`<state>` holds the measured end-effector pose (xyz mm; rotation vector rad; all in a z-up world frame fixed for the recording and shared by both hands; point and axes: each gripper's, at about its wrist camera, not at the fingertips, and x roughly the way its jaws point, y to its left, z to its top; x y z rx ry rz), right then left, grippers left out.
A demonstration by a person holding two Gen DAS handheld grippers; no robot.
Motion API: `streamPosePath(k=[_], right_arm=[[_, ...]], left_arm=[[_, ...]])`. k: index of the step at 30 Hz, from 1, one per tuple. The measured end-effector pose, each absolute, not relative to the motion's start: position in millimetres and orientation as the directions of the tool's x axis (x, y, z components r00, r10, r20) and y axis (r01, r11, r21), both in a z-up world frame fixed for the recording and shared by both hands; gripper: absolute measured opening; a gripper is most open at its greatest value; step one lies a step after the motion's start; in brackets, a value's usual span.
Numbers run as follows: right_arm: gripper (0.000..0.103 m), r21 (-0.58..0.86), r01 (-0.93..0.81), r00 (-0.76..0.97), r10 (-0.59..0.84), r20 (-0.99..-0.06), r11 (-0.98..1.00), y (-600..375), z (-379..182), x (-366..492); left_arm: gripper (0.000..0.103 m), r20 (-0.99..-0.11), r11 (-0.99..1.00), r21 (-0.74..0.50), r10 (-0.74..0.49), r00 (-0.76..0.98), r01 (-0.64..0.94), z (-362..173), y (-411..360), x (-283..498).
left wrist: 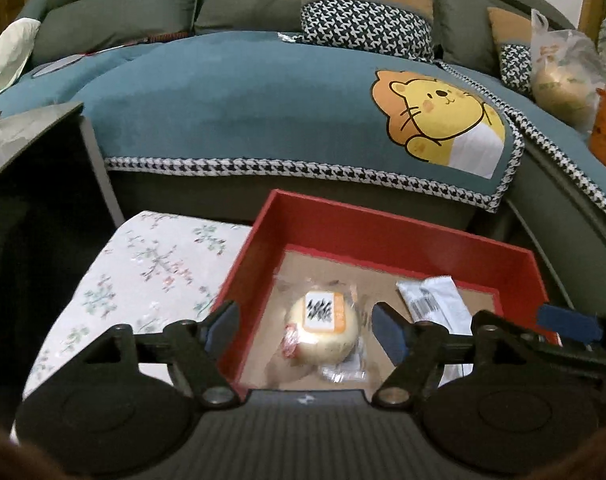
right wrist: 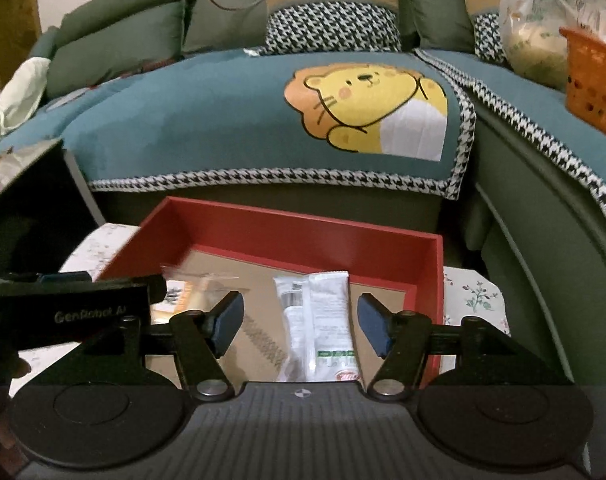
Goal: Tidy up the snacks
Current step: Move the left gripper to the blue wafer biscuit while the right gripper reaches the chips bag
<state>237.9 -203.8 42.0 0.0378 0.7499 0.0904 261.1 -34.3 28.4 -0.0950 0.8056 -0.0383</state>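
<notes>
Round bun [left wrist: 323, 330] in clear wrapper, orange-and-white label up: lies on the brown floor of the red box [left wrist: 383, 236], toward its 9 o'clock side. White sachet [right wrist: 323, 320] with printed text: same floor, at 3 o'clock of the bun, apart from it.

Left tongs [left wrist: 305, 328]: jaws spread wide, nothing gripped; blue pads flank the bun from above without touching it; tilted steeply down over the box's near edge.

Right tongs [right wrist: 299, 322]: jaws partly apart, empty; pads stand either side of the sachet, clear of it; same downward tilt, at 3 o'clock of the left tongs.

Red box: sits on a table [left wrist: 151, 272] under a floral cloth.

Sofa [left wrist: 231, 92]: at 12 o'clock beyond the box, teal cover with cartoon lion, green cushions. Orange basket [right wrist: 595, 80] and plastic bag [right wrist: 539, 40]: on the sofa at 2 o'clock.
</notes>
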Motion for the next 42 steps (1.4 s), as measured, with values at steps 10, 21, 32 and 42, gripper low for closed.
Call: streamPosePath(k=[10,21,32,42], right_arm=[[0.075,0.015,-0.166,0.682,0.126,-0.72,0.986,-160,49,182],[0.077,0.028,-0.251,0.608,0.18,-0.773,0.968,-119,33,141],[0.084,-0.048,-0.393,0.533,0.185,-0.826,0.918,-75,8,141],[0.074,-0.101,-0.46,0.474,0.148,-0.868,0.882,-66,-13,137]], left_arm=[[0.103,-0.75,0.992,-0.12,-0.06,0.659,-0.046,29,17,194],[0.103,-0.786,0.974,-0.184,-0.064,0.615,-0.132,20,82,140],[0.103,-0.802,0.957,-0.237,-0.093,0.59,-0.17,10,123,130],[0.103,-0.824,0.97,-0.239,-0.186,0.535,-0.031,-3,103,133]])
